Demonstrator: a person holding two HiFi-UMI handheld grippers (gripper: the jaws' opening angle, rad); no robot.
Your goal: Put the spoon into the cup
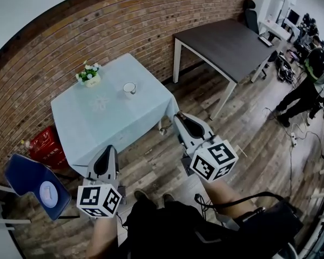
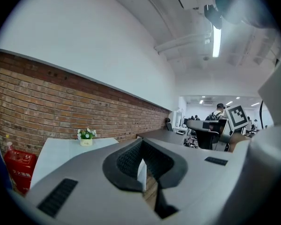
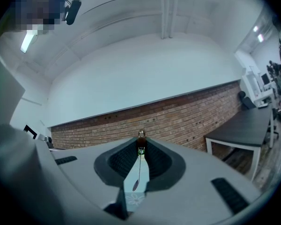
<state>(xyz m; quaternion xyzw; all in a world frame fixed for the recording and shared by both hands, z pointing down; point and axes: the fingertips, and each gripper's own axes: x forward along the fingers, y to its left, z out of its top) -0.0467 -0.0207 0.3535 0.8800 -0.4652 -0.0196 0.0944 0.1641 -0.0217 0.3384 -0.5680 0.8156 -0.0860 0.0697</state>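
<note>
The spoon (image 3: 138,170) is gripped by the right claw (image 3: 141,141). In the right gripper view its thin handle is seen running down the gap between the two jaws. The brown and green end is seated at the jaw tips, and the bowl is hung lower, nearer the camera. The jaws are set almost together, closed on the handle, so that only a narrow gap is left. A strip of the light blue desk (image 3: 133,200) is seen through that gap.

The left claw (image 2: 141,143) is held empty. Its jaws are drawn together at the tips, and only a thin slit is left toward the base. A white cloth edge and wooden floor are seen through the slit.

In the head view both claws are carried level above the floor, short of the desk (image 1: 97,125). The left claw (image 1: 109,148) is placed near the front edge of the desk, and the right claw (image 1: 179,116) is placed just off its right corner. The spoon cannot be made out in this view.

The cup (image 1: 129,88) is set upright on the desk, toward the far side and well apart from both claws. A small flower pot (image 1: 89,75) is placed to the left of the cup, near the brick wall. A dark desk (image 1: 227,42) is positioned further to the right.
</note>
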